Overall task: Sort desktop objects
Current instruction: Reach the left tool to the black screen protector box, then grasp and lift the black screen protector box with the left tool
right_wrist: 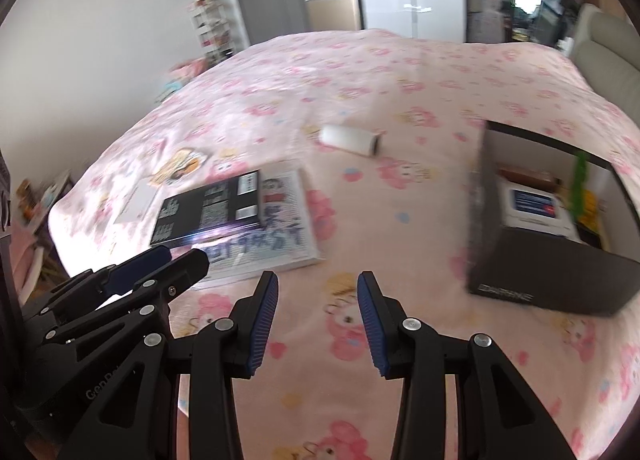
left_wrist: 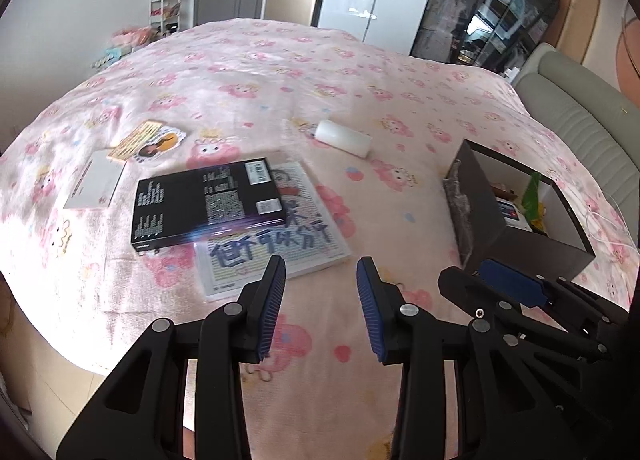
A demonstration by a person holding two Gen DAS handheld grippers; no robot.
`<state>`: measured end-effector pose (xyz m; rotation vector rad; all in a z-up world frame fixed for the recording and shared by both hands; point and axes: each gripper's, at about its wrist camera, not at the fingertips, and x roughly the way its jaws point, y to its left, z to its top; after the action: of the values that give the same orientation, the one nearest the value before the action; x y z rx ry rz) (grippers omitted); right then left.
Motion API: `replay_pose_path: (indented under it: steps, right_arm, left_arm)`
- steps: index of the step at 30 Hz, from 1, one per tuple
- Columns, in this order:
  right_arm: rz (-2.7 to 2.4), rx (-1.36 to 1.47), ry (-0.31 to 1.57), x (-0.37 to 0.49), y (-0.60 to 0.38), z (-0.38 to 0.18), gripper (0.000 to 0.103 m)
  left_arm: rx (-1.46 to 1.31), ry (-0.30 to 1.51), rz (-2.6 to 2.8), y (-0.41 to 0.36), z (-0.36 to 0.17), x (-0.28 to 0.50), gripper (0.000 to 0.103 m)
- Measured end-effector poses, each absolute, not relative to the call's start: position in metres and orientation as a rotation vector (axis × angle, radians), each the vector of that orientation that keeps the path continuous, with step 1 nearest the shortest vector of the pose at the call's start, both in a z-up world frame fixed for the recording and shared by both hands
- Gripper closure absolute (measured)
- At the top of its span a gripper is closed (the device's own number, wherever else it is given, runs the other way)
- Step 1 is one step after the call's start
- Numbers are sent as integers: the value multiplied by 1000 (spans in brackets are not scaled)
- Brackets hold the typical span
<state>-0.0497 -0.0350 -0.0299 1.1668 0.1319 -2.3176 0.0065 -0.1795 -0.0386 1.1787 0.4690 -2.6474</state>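
Observation:
On the pink patterned blanket (left_wrist: 280, 71) lies a black flat box (left_wrist: 204, 201) partly on top of a white book with blue writing (left_wrist: 280, 252). A white cylinder (left_wrist: 343, 138) lies on its side beyond them. My left gripper (left_wrist: 321, 302) is open and empty, just in front of the book. My right gripper (right_wrist: 318, 318) is open and empty over bare blanket, between the book (right_wrist: 272, 236) and the dark storage box (right_wrist: 548, 219). The black box (right_wrist: 208, 207) and cylinder (right_wrist: 352, 139) also show in the right wrist view.
The open dark storage box (left_wrist: 516, 211) at right holds a white-and-blue package (right_wrist: 536, 209) and green-yellow items. A white card (left_wrist: 94, 185) and a cartoon sticker card (left_wrist: 148, 139) lie at far left. A grey headboard (left_wrist: 588, 115) borders the right. Cabinets and a shelf stand behind.

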Motion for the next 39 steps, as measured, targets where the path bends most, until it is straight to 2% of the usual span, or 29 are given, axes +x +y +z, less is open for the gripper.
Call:
replay_pose_path:
  steps: [13,28,30,33,35,36,37,39]
  right_arm:
    - [-2183,1258,262,-71,-94,-74,66]
    - [-2137,1319,282,-131,-167,-104,66]
    - [-2132,1334,272,-140,-175,-110,66]
    - [-2122,1352,258,-155,-188,-119,65]
    - [-2096,1366,228,-162,-195,-125,59]
    - [-2082,1370,211,-165,-197,-127,51]
    - [-2061,1379,183,-168,-199,-130,47]
    - [-2021,1395,129,-175,-203,-137,45]
  left_arm:
    - [1217,654,-2496,-249,-82,7,66]
    - [1165,806,-2305,-356,-130,-2,65]
    - [1141,825,-2293,-367,-130,-1,56]
    - [1123,882,-2294,-382,-135,-2,50]
    - [1130,918,-2298,-390,-142,-7,50]
    - [1138,931,-2301,-393,-145,-11,50]
    - [1144,943,-2306,-394,-149,-15,50]
    - [1153,973,-2321,-396,-155,-24,42]
